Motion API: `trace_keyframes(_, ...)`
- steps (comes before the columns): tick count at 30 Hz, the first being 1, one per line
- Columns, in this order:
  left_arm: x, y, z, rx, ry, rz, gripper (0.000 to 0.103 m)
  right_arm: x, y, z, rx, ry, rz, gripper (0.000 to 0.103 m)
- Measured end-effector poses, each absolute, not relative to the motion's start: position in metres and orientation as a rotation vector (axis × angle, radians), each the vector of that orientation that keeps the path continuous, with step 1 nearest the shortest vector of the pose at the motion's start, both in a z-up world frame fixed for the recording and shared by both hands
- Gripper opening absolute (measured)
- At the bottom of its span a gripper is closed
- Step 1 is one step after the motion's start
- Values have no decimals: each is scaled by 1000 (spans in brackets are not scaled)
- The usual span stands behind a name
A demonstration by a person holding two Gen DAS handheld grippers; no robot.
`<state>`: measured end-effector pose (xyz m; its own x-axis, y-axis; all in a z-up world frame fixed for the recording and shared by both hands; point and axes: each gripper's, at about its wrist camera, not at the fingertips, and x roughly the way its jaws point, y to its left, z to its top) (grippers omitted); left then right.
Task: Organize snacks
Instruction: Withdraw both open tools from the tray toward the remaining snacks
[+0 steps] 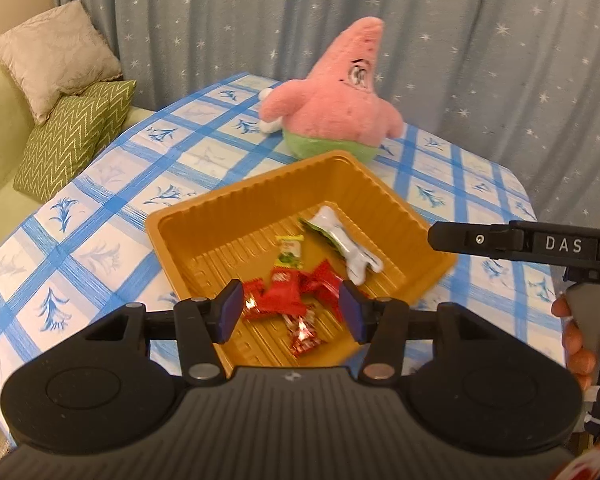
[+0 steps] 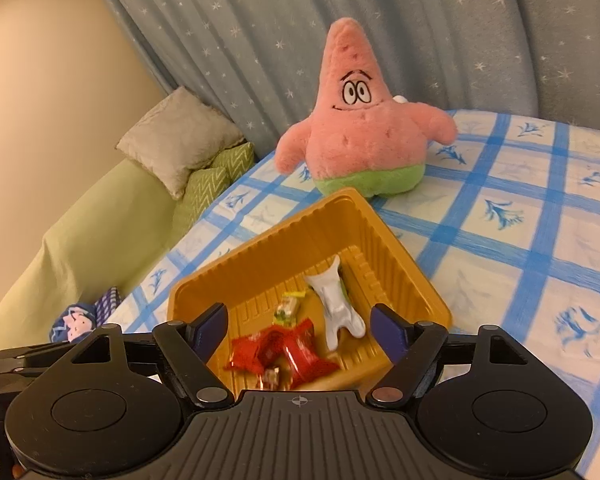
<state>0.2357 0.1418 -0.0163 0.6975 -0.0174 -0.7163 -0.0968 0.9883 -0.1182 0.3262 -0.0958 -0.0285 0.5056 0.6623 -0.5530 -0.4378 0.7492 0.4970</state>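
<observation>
1. Your snacks already lie together in the gold tray (image 1: 188,236), which sits on the checked tablecloth (image 1: 100,208) just in front of the pink plush (image 1: 336,108). No loose snack shows on the cloth in either view, so the sorting looks close to done, though you cannot see the table's near edge.
2. Inside the tray: a cluster of red wrappers (image 1: 296,292) toward the near side, a small yellow-green sweet (image 1: 290,252) behind them, and a white packet (image 1: 350,244) lying lengthwise toward the right wall. A smaller red foil piece (image 1: 304,334) lies nearest you.
3. Your left gripper (image 1: 291,312) hangs over the tray's near end, jaws parted about halfway, nothing between the pads.
4. Your right gripper (image 2: 300,330) also hovers above the tray, jaws wider apart, empty too.
5. What may remain: tidying the pile, if anything.
</observation>
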Motion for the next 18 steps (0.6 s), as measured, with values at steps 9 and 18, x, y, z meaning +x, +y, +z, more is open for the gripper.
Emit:
trace_keyframes(9, 190, 110, -6, -149, 791, 12, 55, 276, -134, -16, 310, 754, 673, 82)
trace_keyframes(18, 155, 84, -9, -134, 810, -11, 56, 235, -168, -16, 278, 747, 643, 83)
